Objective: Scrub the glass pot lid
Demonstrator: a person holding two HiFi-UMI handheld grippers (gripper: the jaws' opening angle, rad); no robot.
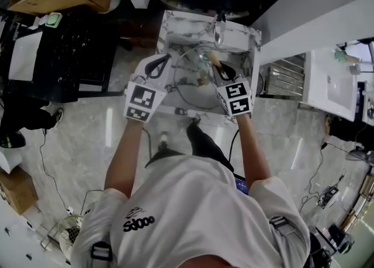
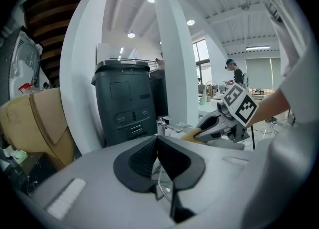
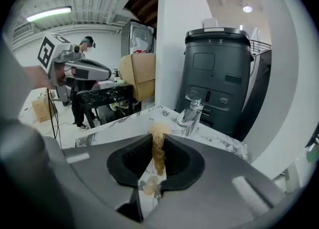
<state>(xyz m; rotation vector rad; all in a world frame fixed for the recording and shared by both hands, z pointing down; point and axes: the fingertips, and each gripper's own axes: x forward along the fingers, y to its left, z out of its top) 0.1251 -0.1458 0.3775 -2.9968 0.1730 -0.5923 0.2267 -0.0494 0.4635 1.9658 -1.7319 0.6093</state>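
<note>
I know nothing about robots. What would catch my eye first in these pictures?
A person leans over a marble sink in the middle of the head view, holding a marker-cubed gripper in each hand. The left gripper is clamped on the rim of a glass pot lid. The right gripper pinches a tan scrubber near the chrome faucet.

Arms: left arm (image 1: 124,159) and right arm (image 1: 255,151) both stretched forward.
Left gripper (image 1: 159,65): jaws nearly together, apparently pinching the glass lid (image 1: 188,94) by its rim.
Right gripper (image 1: 222,74): jaws clamped on the sponge (image 3: 158,148).
</note>
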